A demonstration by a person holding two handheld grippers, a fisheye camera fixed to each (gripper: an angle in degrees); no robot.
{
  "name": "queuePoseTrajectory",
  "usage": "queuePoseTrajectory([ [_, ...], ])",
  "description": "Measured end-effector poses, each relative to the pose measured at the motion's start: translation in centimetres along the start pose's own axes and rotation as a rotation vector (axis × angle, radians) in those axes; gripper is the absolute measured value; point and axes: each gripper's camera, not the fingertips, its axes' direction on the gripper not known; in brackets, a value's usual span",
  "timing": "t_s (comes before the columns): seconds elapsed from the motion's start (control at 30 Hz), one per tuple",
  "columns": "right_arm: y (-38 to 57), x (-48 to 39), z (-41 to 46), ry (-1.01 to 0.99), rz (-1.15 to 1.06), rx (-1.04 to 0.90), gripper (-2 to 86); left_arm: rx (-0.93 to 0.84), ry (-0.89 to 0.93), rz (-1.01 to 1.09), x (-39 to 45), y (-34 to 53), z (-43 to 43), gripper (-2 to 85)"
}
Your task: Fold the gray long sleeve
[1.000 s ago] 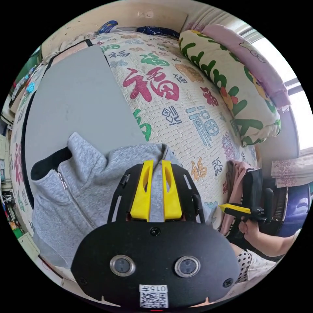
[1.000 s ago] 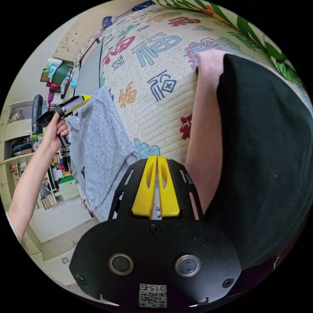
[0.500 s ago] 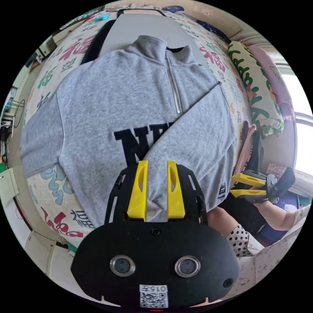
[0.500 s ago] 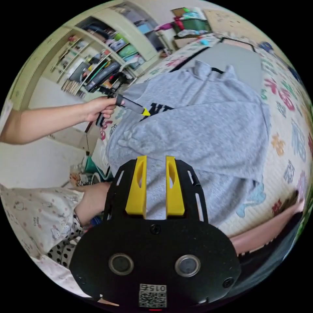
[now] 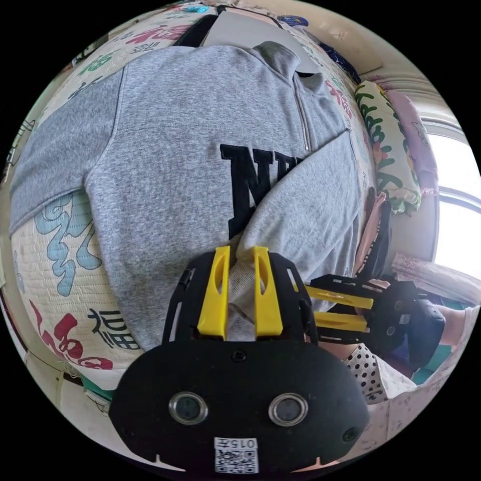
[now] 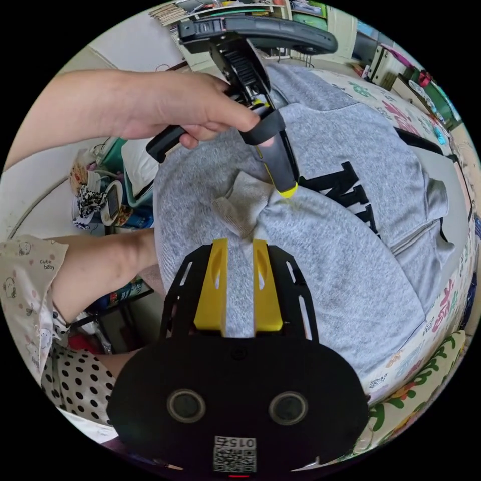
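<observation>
The gray long sleeve [image 5: 165, 165] lies face up on the bed, black letters on its chest. One sleeve [image 5: 310, 200] is folded across the chest, with its ribbed cuff [image 5: 241, 283] bunched between the jaws of my left gripper [image 5: 240, 250], which press on it. From the right gripper view, the left gripper [image 6: 286, 189] pinches the puckered sleeve just past the cuff [image 6: 235, 208], held by a hand [image 6: 190, 110]. My right gripper [image 6: 239, 245] hovers open over the sweatshirt's hem side [image 6: 320, 280]. It also appears beside the left one [image 5: 313, 303], jaws apart, with nothing between them.
A bed mat [image 5: 60, 240] printed with coloured characters lies under the garment. A rolled green-patterned quilt [image 5: 391, 150] and pink and black clothes [image 5: 373, 225] lie at the bed's far side. A gray board [image 5: 240, 30] sits beyond the collar. Shelves [image 6: 320, 15] stand behind.
Both cameras swung over the sweatshirt. A second ago both grippers held it at the bed edge; now it lies flat, one sleeve folded across. The left jaws narrowed onto the cuff; the right opened.
</observation>
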Motion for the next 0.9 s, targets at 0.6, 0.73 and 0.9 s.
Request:
queuePoseTrajectory([
  [0.6,-18.1,3.3,-0.3,-0.202,0.287,-0.187,5.9,0.790,0.385,-0.799,-43.7,31.0,-5.6,11.1],
  [0.73,-21.1,3.0,3.1,-0.180,0.373,-0.301,5.2,0.800,0.332,-0.950,-54.4,35.3,-7.0,11.9],
  [0.9,-22.3,2.7,3.2,-0.145,0.395,-0.291,4.7,0.744,0.367,-1.018,-63.6,34.6,-6.5,13.7],
])
